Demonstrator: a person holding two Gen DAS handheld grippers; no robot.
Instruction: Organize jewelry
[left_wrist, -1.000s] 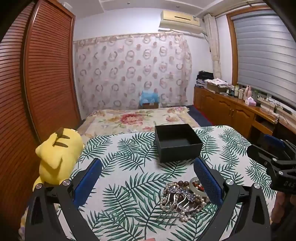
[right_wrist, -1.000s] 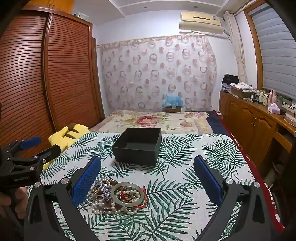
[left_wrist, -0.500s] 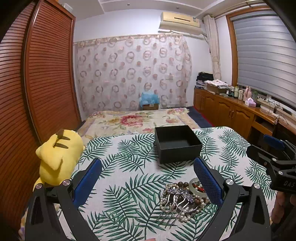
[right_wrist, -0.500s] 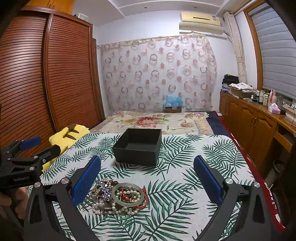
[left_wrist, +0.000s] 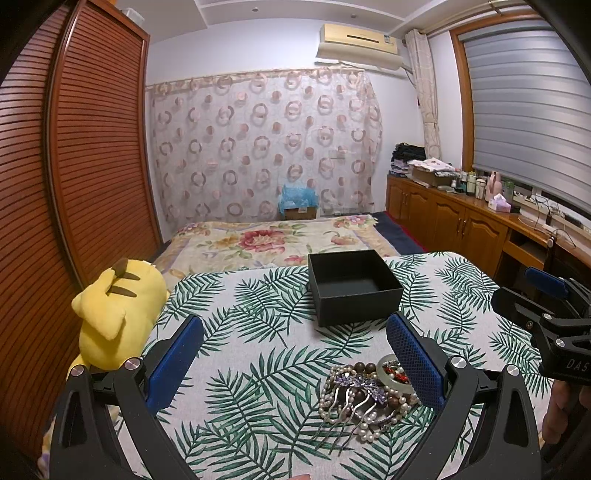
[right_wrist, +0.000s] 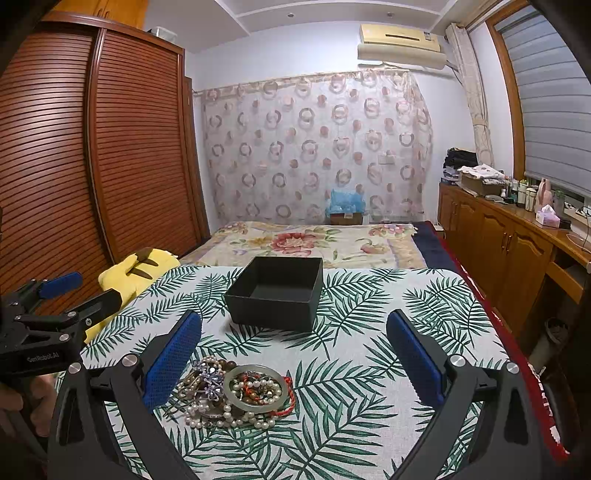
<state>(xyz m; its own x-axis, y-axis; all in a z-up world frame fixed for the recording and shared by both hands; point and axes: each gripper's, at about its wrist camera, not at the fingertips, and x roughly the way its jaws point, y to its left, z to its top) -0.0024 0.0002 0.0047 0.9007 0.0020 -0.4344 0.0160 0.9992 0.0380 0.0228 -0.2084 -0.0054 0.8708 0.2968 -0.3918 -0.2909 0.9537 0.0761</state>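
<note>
Box (right_wrist: 275, 297), square, matte black, open-topped, shows only bare floor. Tangled pearls, beads and jade-like bangle (right_wrist: 254, 386) lie before it; my left tongs (left_wrist: 293, 362) and right tongs (right_wrist: 293, 360) gape, holding nothing.

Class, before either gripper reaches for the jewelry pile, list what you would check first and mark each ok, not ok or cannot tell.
1. Left gripper open, holding nothing: ok.
2. Right gripper open, holding nothing: ok.
3. Black box upright, lid off, appears empty: ok.
4. Jewelry pile separated into single pieces: not ok; pearls, beads, hair comb and bangle overlap.
5. Whether strands are knotted together: cannot tell.
6. Cloth between pile and box free of objects: ok.
</note>
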